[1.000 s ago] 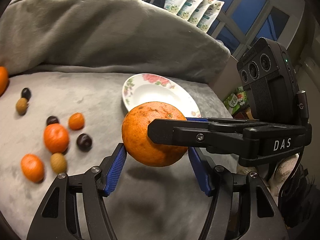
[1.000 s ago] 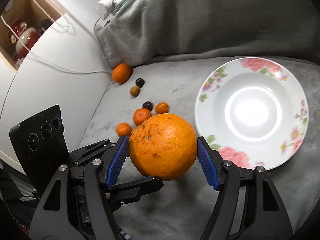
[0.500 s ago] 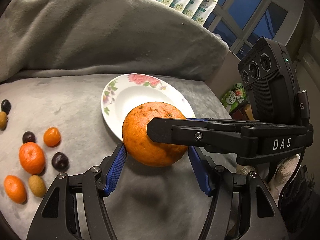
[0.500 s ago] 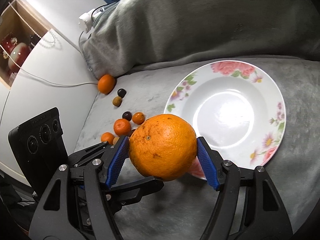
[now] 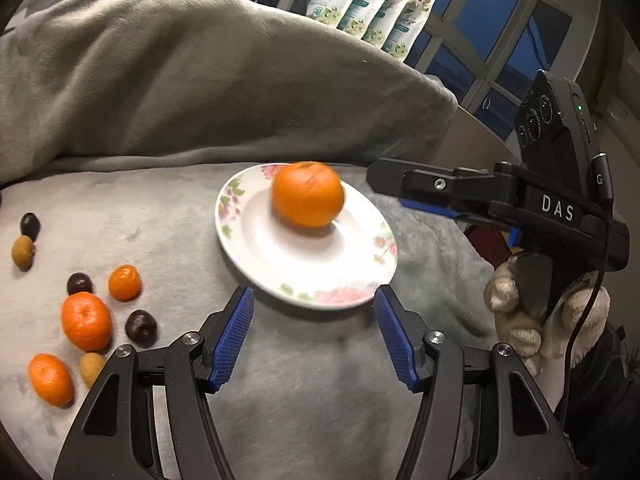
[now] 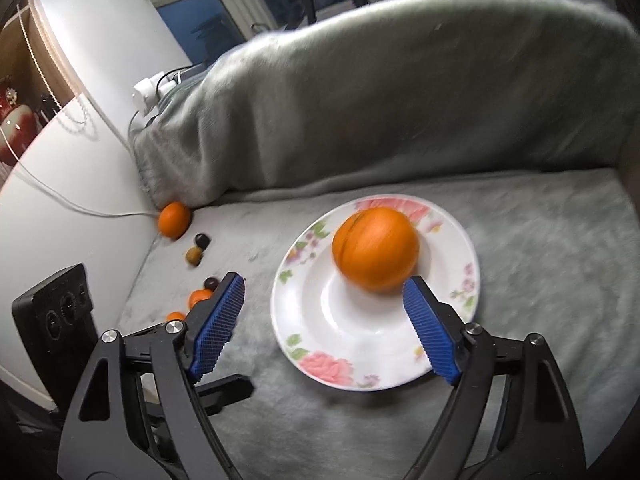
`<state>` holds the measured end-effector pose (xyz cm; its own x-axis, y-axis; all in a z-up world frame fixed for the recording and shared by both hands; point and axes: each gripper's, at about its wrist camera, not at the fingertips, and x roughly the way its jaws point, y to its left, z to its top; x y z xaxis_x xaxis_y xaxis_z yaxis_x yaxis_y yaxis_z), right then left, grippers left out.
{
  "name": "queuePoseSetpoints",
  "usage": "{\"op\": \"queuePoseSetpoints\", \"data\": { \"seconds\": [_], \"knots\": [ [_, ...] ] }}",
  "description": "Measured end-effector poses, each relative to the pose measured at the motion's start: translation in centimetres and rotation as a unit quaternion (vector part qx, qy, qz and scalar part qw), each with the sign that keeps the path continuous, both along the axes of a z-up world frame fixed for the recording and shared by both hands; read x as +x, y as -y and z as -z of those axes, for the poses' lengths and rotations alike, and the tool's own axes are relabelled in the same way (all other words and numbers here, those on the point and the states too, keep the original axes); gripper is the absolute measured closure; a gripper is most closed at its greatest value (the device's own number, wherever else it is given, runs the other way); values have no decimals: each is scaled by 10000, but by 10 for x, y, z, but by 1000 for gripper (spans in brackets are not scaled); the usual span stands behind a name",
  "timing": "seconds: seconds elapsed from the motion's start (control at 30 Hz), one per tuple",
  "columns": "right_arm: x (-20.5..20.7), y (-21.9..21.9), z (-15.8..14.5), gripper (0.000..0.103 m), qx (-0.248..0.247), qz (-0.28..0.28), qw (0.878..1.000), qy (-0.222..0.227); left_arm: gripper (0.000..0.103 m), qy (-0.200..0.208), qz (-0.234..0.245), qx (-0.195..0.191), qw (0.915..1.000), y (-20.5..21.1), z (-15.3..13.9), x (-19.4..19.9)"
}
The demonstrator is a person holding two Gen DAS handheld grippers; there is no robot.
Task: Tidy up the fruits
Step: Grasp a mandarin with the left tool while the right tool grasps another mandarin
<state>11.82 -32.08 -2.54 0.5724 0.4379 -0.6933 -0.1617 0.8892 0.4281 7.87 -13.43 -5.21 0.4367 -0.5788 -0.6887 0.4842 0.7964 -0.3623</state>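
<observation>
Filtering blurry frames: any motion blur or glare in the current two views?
Left wrist: big orange smeared, plate edges soft, loose fruit sharp. Right wrist: blur across the whole scene, heaviest on the blanket; only the gripper stays crisp. No strong glare in either.

Orange (image 6: 376, 254) released from right tongs (image 6: 324, 314), now on plate (image 6: 320, 344), tongs spread wide, drawn back

A big orange (image 5: 307, 193), motion-blurred, sits on the far part of the white floral plate (image 5: 280, 264), ahead of the spread right claw (image 6: 324, 316). Off to the left of the left claw (image 5: 312, 336), on the grey blanket, lie small tangerines (image 5: 86, 321), dark round fruits (image 5: 140, 325) and tan ones (image 5: 22, 252), loosely scattered.
</observation>
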Motion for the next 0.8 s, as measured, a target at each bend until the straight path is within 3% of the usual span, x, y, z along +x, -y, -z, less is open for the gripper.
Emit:
{"op": "queuePoseSetpoints", "data": {
  "seconds": [0.37,0.6,0.8],
  "knots": [
    [-17,-19,-20,14,-1186,148,9904,692,42,323,-369,37,9988,-37,-8,-16],
    [-24,-35,-26,14,-1292,62,9875,899,42,592,-724,208,9954,-71,-13,-24],
    [-28,-48,-21,14,-1161,-123,9894,860,42,554,-1116,407,9914,-111,-7,-30]
  ]
}}
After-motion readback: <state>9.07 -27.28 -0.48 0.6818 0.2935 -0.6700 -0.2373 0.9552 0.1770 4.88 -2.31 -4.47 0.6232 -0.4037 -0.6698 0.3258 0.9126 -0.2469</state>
